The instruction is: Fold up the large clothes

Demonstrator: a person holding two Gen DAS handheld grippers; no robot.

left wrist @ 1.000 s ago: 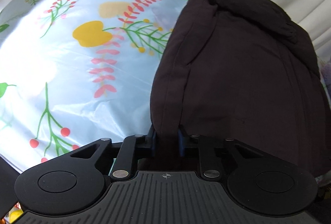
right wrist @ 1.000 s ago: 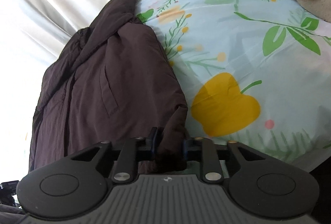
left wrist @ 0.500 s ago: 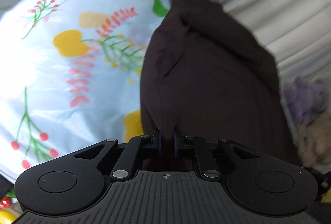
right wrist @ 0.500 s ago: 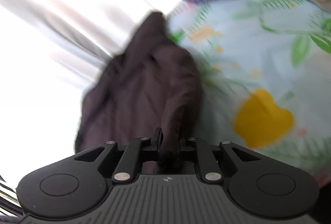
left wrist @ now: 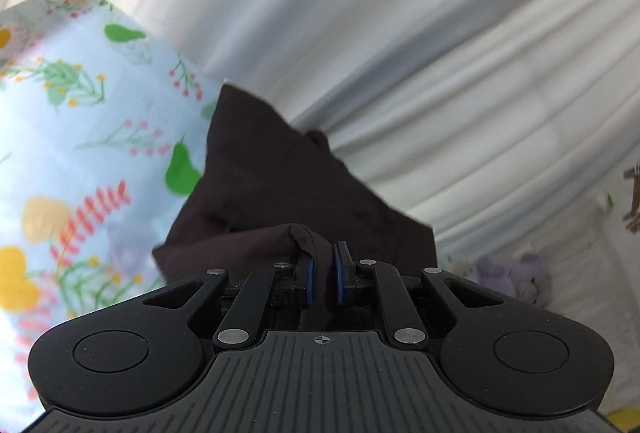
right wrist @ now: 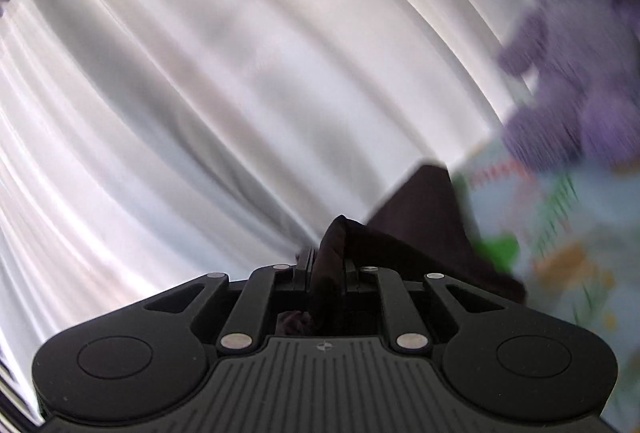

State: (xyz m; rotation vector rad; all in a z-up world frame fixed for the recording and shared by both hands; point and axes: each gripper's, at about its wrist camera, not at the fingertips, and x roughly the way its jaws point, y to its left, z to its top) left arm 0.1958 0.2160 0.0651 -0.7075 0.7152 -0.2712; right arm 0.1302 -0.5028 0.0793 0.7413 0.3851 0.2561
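Much of the right wrist view is smeared by motion: the fuzzy purple plush toy (right wrist: 576, 45) at the upper right and the printed pattern below it are soft, and the toy is cut off by the frame edge. In the left wrist view the same toy shows only as a pale purple blur low on the right, and the brown shapes at the right border cannot be made out. Each gripper's black body hides the near part of the cloth it holds.

The dark brown, matte woven garment (left wrist: 280, 185) is bunched and creased. Its far end lies on the light blue bedcover printed with leaves, berries and yellow fruit (left wrist: 80, 137), along the cover's edge beside the pleated white curtain (left wrist: 440, 53); its near edge is raised off the cover.

The left gripper (left wrist: 323, 273) has its blue-padded fingers drawn close on a pinched ridge of the garment. The right gripper (right wrist: 327, 269) clamps a thicker fold, which humps up between its fingers; its jaws have just been closing on that fold.

A second ago both views looked down on the garment spread flat across the cover. Both now face the curtain, with far less garment and cover in sight.
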